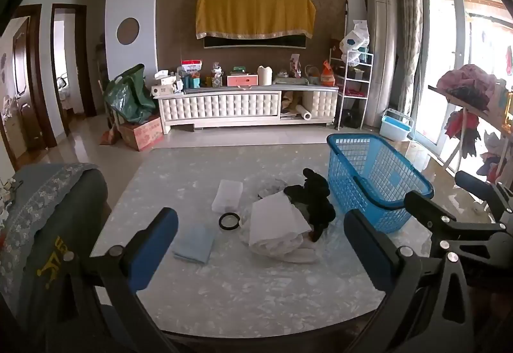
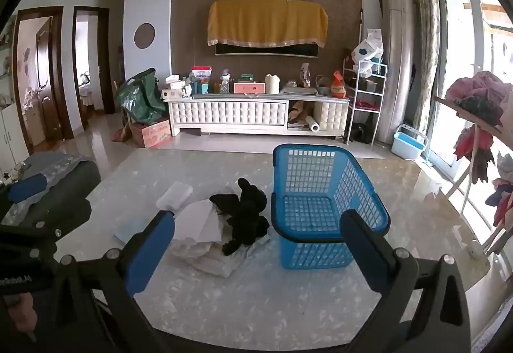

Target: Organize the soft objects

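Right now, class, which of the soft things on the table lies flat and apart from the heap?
The pale blue cloth, folded flat, alone left of the heap; the black toy and white cloth lie piled together.

Left gripper [image 1: 261, 252] and right gripper [image 2: 258, 245]: black angular frames, silver round screws, blue pads on the fingers [image 1: 152, 248]; white lettering marks the left one's body
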